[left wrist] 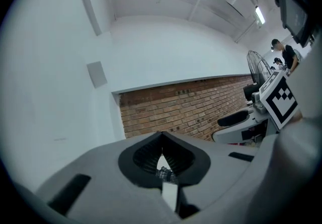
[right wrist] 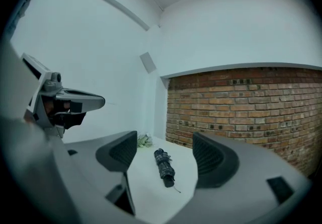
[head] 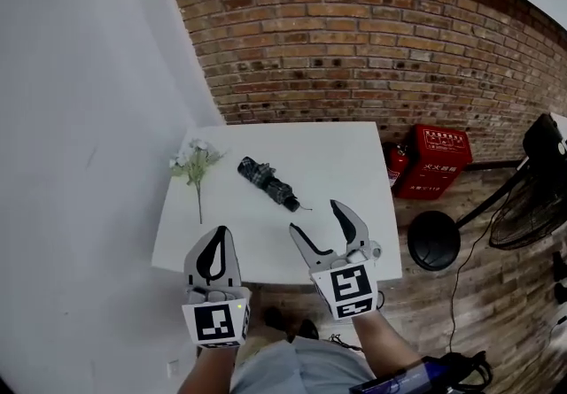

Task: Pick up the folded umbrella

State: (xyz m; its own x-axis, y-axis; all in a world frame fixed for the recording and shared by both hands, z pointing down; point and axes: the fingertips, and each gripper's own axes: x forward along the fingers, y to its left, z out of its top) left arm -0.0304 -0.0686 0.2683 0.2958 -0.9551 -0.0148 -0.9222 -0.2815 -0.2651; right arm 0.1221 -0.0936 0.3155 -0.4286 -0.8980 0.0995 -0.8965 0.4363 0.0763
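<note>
Nearest, the grey left gripper point(head: 218, 235) has its jaws together and the grey right gripper point(head: 316, 217) has them wide apart, both empty. Beyond them, a dark plaid folded umbrella point(head: 267, 182) lies midway between the white table's point(head: 337, 153) side edges. It is probably light, soft fabric over a stiff core, so its middle looks the best place to grasp.

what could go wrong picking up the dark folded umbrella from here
The dark checked folded umbrella lies slantwise on the white table, apart from the open right gripper; jaws closing off-square may roll or push it away. The white flower sprig lies close beside it, so a wide reach might knock that.
</note>
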